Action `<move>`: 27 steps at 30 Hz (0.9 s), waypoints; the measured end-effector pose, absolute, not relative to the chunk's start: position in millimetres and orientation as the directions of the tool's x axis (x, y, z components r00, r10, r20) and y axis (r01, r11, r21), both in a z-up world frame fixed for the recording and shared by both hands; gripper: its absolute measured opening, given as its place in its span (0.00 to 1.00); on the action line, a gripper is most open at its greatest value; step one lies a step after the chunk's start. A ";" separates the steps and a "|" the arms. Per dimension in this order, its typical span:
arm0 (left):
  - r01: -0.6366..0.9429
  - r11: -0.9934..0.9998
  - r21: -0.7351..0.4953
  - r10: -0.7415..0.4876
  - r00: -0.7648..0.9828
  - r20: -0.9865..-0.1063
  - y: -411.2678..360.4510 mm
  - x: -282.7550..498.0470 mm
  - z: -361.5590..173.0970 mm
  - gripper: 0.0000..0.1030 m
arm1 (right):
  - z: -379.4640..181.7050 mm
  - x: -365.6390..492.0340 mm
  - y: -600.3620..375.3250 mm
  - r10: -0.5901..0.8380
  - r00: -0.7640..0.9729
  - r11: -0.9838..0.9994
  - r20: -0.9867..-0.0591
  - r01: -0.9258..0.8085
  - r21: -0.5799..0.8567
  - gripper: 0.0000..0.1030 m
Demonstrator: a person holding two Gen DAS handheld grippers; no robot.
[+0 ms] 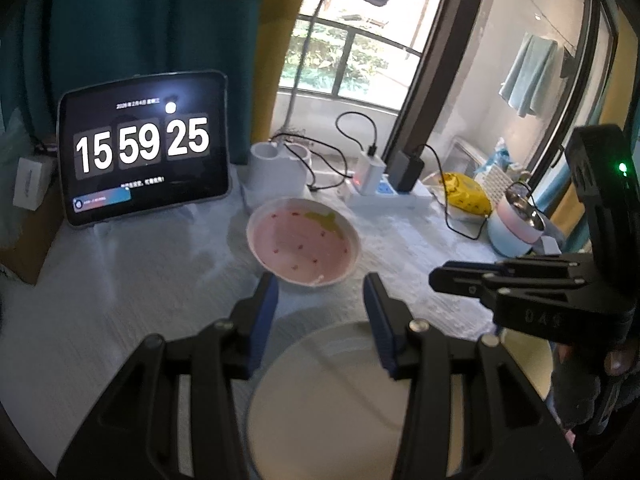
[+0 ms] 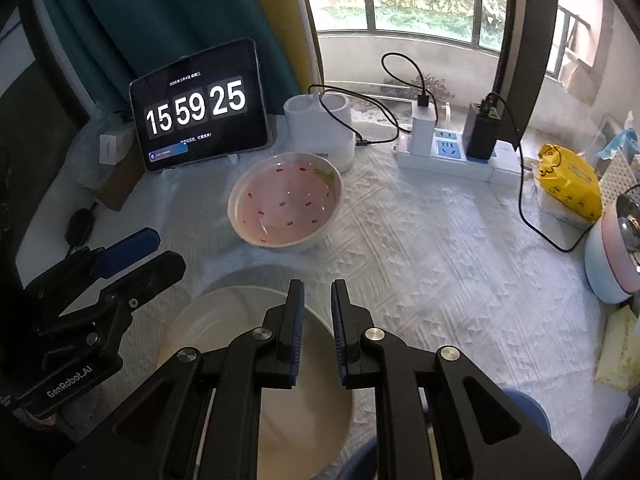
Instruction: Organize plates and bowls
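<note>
A plain white bowl (image 1: 320, 392) (image 2: 224, 340) sits low in both views and casts a shadow on the white cloth beyond it. My right gripper (image 2: 318, 282) (image 1: 434, 280) straddles the bowl's right rim with only a narrow slit between its blue pads, shut on that rim. Over the bowl's far left side my left gripper (image 1: 322, 284) (image 2: 170, 250) stands open, its fingers apart with nothing pinched. Farther back on the cloth rests a pink bowl (image 1: 304, 240) (image 2: 286, 204) with red specks and a green mark, which neither gripper touches.
A tablet (image 2: 198, 108) showing a clock leans at the back left. Behind the pink bowl stand a white holder (image 2: 320, 128) and a power strip (image 2: 444, 152) with chargers and trailing cables. A yellow pack (image 2: 568, 184) and a pink and blue pot (image 2: 612, 264) sit at the right.
</note>
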State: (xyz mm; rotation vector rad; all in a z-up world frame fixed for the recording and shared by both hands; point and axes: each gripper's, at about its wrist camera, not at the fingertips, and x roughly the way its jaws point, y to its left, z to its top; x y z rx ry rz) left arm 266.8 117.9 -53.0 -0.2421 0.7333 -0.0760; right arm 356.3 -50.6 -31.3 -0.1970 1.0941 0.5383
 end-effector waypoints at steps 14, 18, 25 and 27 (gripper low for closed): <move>-0.049 0.954 -0.296 -0.169 0.727 -0.665 154.1 303.6 -70.4 0.44 | -48.9 391.4 -15.1 0.291 0.336 0.879 -0.896 -0.465 0.112 0.14; -0.070 0.948 -0.309 -0.169 0.715 -0.678 162.2 317.4 -79.0 0.44 | -58.0 402.1 -2.1 0.281 0.328 0.883 -0.902 -0.456 0.109 0.15; -0.091 0.942 -0.324 -0.178 0.683 -0.708 165.4 337.6 -101.3 0.44 | -80.9 425.0 7.4 0.240 0.314 0.912 -0.919 -0.396 0.103 0.23; -0.096 0.943 -0.318 -0.171 0.680 -0.713 164.7 340.7 -104.5 0.44 | -85.2 429.4 6.6 0.230 0.317 0.919 -0.920 -0.382 0.098 0.23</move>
